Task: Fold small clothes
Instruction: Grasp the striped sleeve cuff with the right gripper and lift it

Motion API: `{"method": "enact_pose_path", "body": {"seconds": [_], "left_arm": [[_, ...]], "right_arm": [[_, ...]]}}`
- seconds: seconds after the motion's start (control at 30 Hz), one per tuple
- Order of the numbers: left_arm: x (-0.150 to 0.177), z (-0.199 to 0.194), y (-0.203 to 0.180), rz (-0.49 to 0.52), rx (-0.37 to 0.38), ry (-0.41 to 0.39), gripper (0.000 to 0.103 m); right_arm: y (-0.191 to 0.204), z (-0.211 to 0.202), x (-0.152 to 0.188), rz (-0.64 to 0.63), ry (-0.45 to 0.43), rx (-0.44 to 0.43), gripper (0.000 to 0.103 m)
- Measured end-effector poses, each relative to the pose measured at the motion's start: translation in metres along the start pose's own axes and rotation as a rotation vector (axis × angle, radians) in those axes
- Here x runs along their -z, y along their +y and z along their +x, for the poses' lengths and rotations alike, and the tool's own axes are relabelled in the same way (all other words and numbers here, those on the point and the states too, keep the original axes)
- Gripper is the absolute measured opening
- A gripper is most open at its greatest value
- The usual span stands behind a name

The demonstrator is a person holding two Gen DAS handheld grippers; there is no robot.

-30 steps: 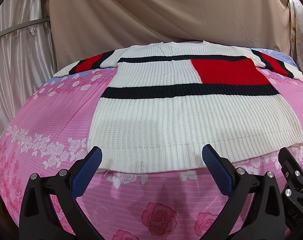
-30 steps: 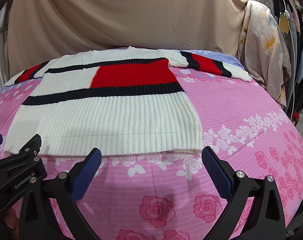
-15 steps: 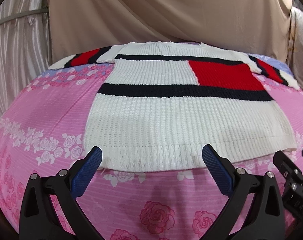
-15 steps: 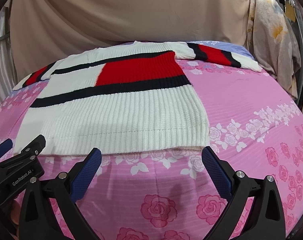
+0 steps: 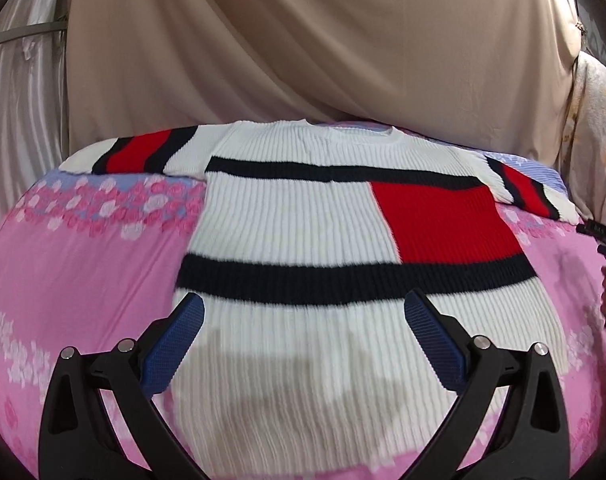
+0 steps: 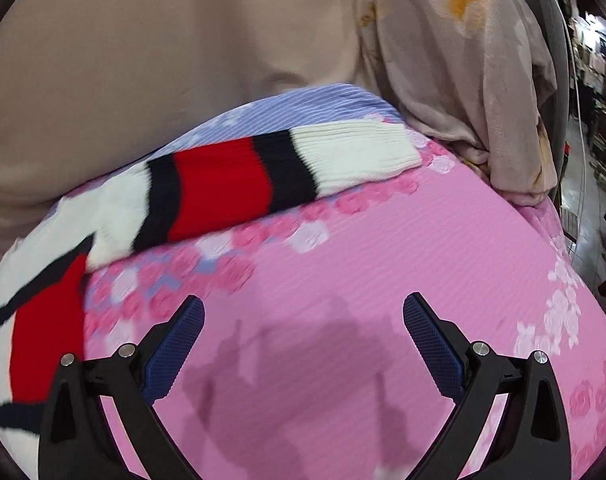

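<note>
One sweater (image 5: 303,240) lies flat on a bed with a pink flowery sheet (image 5: 83,264). The sweater is white with dark stripes and a red block, and both sleeves are spread out to the sides. The left gripper (image 5: 303,312) is wide open and holds nothing. It hangs over the lower white part of the sweater, with its blue pads (image 5: 175,344) on either side. The right gripper (image 6: 303,312) is wide open too, with nothing in it. It is over the bare pink sheet, near the striped right sleeve (image 6: 263,176). A beige curtain (image 5: 303,40) hangs behind the bed. A pale flowery cloth (image 6: 463,60) is piled by the sleeve end.
</note>
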State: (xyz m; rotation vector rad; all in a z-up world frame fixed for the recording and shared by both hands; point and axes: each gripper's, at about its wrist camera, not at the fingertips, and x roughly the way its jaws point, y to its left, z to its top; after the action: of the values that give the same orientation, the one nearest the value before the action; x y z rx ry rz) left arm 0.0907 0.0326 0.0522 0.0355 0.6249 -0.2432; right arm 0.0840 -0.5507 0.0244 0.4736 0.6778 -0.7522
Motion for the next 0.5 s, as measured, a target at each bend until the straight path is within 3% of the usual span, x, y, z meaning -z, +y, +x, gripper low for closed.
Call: {"method": "enact_pose_path", "body": {"seconds": [0.17, 0.27, 0.3, 0.33, 0.37, 0.4, 0.43, 0.5], "left_arm": [[-0.022, 0.038, 0.008, 0.008, 0.026, 0.024, 0.098], [-0.033, 0.062, 0.011, 0.005, 0.018, 0.057, 0.098], [-0.036, 0.068, 0.012, 0.000, 0.019, 0.067, 0.098], [-0.040, 0.075, 0.012, -0.006, 0.027, 0.075, 0.098], [-0.043, 0.080, 0.012, -0.008, 0.033, 0.080, 0.098], [-0.047, 0.085, 0.012, -0.009, 0.038, 0.084, 0.098], [-0.051, 0.090, 0.012, -0.005, 0.044, 0.083, 0.098], [-0.060, 0.097, 0.012, -0.002, 0.038, 0.074, 0.098]], "right_arm": [[-0.026, 0.078, -0.051, 0.119, 0.076, -0.005, 0.094], [-0.029, 0.108, -0.065, 0.178, 0.104, 0.006, 0.079], [-0.027, 0.112, -0.070, 0.190, 0.088, 0.010, 0.071], [-0.020, 0.115, -0.077, 0.191, 0.076, 0.000, 0.049], [-0.011, 0.117, -0.083, 0.187, 0.080, -0.005, 0.036], [0.005, 0.114, -0.093, 0.173, 0.064, -0.012, 0.015], [0.020, 0.106, -0.102, 0.155, 0.028, -0.036, 0.010], [0.071, 0.077, -0.120, 0.070, -0.066, -0.129, 0.009]]}}
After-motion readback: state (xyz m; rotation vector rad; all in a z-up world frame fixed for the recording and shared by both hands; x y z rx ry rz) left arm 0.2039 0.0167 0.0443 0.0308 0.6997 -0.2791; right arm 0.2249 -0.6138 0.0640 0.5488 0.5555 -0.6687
